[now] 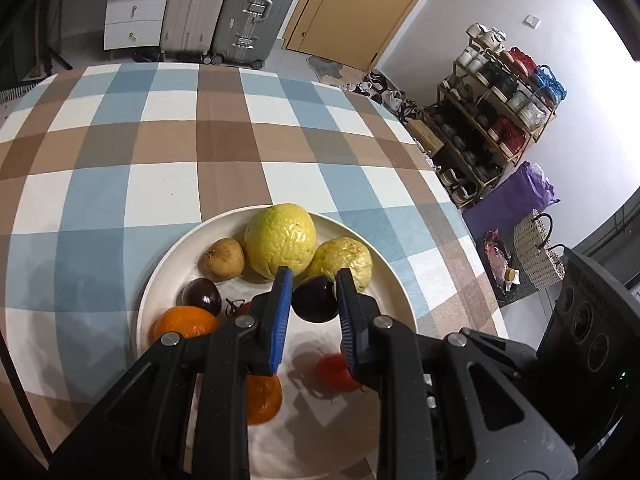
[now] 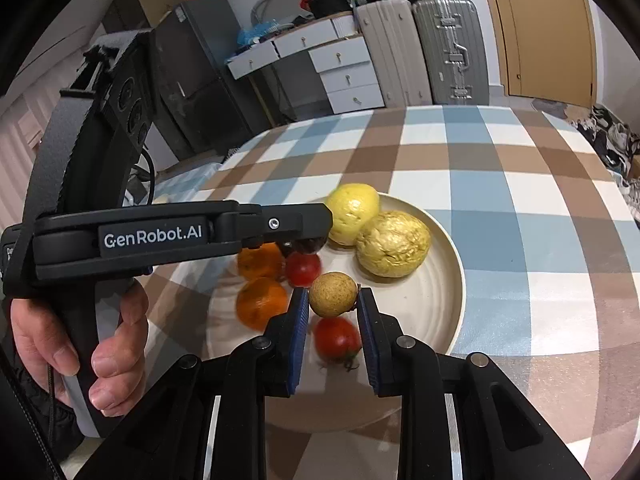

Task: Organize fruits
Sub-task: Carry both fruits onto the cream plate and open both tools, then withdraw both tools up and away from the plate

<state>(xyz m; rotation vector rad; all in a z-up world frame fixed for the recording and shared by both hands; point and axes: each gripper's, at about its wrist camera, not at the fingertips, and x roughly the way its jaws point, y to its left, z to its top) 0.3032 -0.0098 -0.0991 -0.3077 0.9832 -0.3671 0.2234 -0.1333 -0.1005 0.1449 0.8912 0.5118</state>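
Looking through the left wrist view, you are bringing the left gripper (image 1: 310,280) down over the white plate (image 1: 394,280), and its jaws are standing narrowly parted around a dark plum (image 1: 314,300) near the plate's middle. The pads look beside or just touching the plum; whether they are pressing it you cannot tell. Toward the plate's far rim are lying a large yellow-green fruit (image 1: 280,238), a wrinkled yellow fruit (image 1: 346,258) and a small brown fruit (image 1: 222,258); a second plum (image 1: 202,296), two oranges (image 1: 184,320) and a tomato (image 1: 334,372) are sitting nearer you on the plate. The checked tabletop (image 1: 160,152) is carrying the plate.

Turning to the right wrist view, you are holding the right gripper (image 2: 333,296) over the plate's near side, its jaws closing on a small round brown fruit (image 2: 333,294), which seems lifted above a red tomato (image 2: 336,338). Your left hand (image 2: 80,344) is gripping the other tool beside the plate.

To do this well, keep the squeeze light, centre each round fruit between the pads, and be lifting straight up so neighbours are not rolling.
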